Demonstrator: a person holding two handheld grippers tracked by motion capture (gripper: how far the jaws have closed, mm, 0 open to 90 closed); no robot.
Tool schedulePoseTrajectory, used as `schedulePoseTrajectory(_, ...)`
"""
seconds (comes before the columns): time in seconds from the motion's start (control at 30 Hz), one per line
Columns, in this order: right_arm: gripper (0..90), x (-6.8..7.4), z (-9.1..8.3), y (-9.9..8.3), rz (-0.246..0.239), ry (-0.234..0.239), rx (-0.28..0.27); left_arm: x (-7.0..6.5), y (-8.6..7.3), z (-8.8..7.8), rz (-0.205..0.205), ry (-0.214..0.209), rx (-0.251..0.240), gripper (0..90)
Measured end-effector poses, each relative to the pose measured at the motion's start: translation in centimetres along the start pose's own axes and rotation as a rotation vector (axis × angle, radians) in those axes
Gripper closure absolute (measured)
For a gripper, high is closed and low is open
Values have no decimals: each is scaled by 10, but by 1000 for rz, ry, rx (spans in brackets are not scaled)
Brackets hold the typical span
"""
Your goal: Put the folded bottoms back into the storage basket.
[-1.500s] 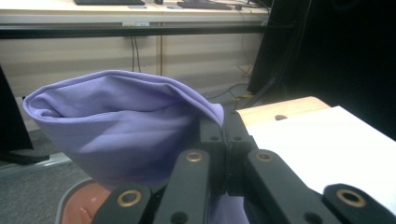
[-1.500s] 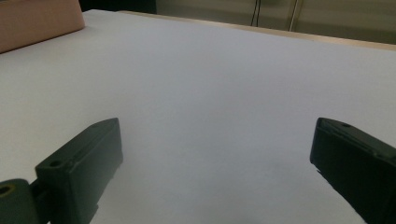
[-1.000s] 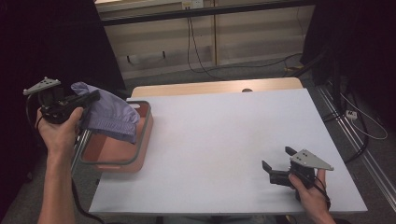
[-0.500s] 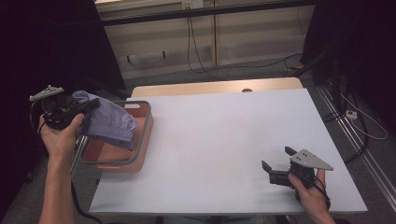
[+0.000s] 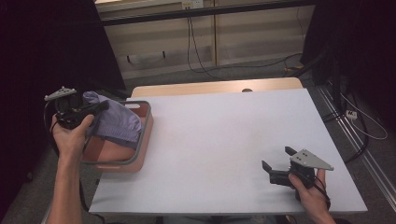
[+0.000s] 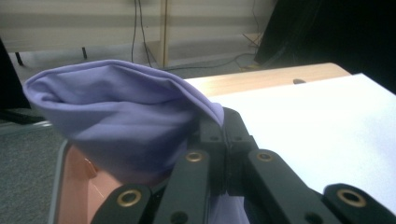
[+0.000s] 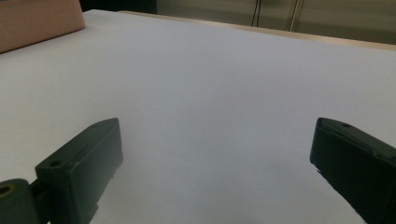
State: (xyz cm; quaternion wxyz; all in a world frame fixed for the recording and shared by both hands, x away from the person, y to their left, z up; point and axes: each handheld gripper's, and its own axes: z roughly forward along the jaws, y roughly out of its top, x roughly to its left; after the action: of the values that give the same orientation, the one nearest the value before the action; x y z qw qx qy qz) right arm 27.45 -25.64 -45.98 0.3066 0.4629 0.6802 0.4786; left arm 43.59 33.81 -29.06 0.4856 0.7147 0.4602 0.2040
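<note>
We see our left gripper (image 5: 95, 108) clamped tight on the lilac cloth (image 5: 116, 123), which hangs over the pink basket (image 5: 140, 156) at the table's (image 5: 224, 140) left edge and hides its inside, while our right gripper (image 5: 276, 163) rests wide open, holding nothing.
</note>
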Motion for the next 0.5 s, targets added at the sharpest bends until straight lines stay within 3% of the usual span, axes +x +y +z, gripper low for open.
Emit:
schedulePoseTrajectory(0.03,21,0,0,0,2,0,2,0,0,0,0,0,0,896)
schedulePoseTrajectory(0.07,21,0,0,0,3,-1,2,6,-5,2,-32,-15,23,896)
schedulePoseTrajectory(0.13,21,1,0,0,-2,-1,1,11,-9,5,-42,6,44,896)
schedulePoseTrajectory(0.17,21,1,0,0,-1,-1,0,19,-17,10,-59,22,85,896)
schedulePoseTrajectory(0.23,21,1,0,0,-2,-1,2,26,-24,14,-70,29,113,896)
schedulePoseTrajectory(0.4,21,0,2,0,2,-3,5,37,-35,15,-105,39,136,896)
schedulePoseTrajectory(0.5,21,1,2,0,2,-1,4,36,-36,15,-92,47,152,895)
